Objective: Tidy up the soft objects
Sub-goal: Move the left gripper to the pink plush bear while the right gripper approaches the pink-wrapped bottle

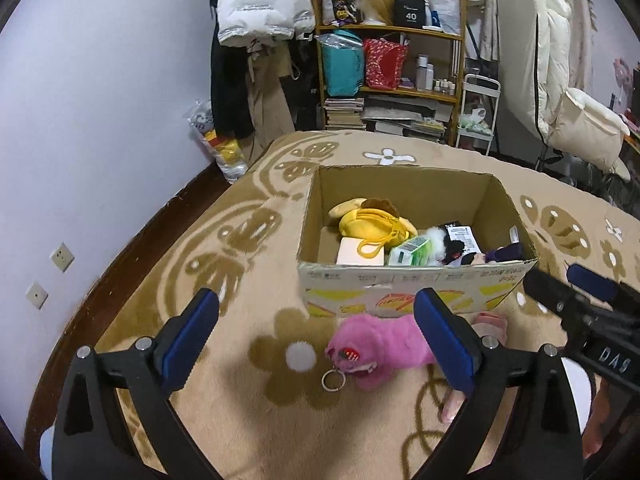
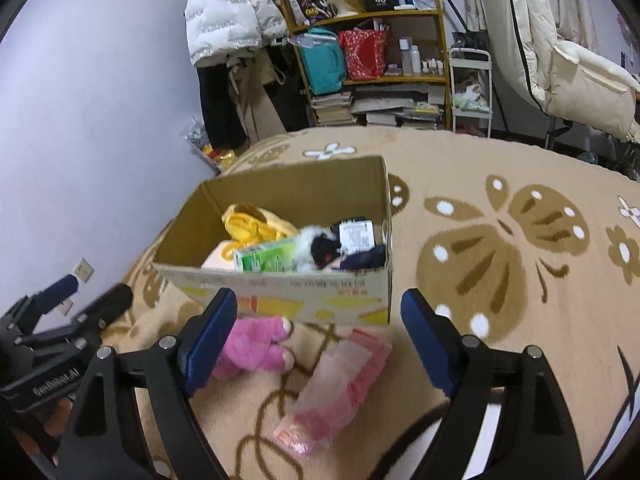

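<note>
A cardboard box (image 1: 400, 284) stands open on the patterned carpet. It holds a yellow plush pouch (image 1: 368, 224), a green pack (image 1: 412, 252), a black-and-white plush (image 1: 444, 240) and a dark purple item (image 1: 508, 252). In front of the box lies a pink plush toy (image 1: 376, 352) with a key ring (image 1: 333, 380). My left gripper (image 1: 316, 308) hangs open above the toy and touches nothing. In the right wrist view, the box (image 2: 280, 288) stands ahead, the pink plush (image 2: 256, 344) lies on the left, and a pink plastic packet (image 2: 340, 384) lies under my open right gripper (image 2: 320, 304).
The beige carpet (image 2: 500, 240) with brown butterfly shapes spreads to the right of the box. Behind it stand a wooden shelf (image 1: 400, 32) with bags and books, hung coats (image 1: 260, 4) and a white trolley (image 1: 478, 112). The wall (image 1: 100, 120) runs along the left.
</note>
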`<state>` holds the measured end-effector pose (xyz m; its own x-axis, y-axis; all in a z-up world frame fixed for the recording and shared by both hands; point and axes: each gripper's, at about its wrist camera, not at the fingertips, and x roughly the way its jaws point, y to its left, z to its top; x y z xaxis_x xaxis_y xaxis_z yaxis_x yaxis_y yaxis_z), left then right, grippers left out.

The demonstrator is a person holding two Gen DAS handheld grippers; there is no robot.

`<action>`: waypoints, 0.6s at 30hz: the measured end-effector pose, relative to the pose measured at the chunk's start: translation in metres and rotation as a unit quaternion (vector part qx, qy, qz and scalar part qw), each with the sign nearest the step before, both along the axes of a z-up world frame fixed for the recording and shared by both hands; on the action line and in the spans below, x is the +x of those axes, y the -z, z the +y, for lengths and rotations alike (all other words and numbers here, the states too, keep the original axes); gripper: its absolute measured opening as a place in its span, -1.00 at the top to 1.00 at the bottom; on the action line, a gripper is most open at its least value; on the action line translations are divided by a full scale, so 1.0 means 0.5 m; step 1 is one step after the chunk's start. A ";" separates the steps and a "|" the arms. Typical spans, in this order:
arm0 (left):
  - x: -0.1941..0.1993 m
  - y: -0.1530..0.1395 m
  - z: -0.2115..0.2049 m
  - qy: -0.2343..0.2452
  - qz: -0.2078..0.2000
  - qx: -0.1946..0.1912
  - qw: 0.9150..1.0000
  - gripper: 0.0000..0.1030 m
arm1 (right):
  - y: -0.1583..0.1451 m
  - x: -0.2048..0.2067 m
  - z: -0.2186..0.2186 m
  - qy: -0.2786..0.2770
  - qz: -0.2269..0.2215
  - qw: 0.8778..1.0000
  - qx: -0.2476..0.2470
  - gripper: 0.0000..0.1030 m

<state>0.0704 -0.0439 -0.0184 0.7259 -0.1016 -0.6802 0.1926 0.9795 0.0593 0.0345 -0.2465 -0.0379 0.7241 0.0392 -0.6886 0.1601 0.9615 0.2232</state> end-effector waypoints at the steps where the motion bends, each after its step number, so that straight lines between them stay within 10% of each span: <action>1: -0.001 -0.001 0.002 -0.002 0.000 -0.001 1.000 -0.89 | 0.003 -0.003 0.002 0.000 0.003 1.000 0.001 -0.71; 18: 0.037 0.059 -0.002 0.007 0.064 0.007 0.998 -0.89 | 0.091 0.020 0.003 0.006 0.085 0.996 0.005 -0.71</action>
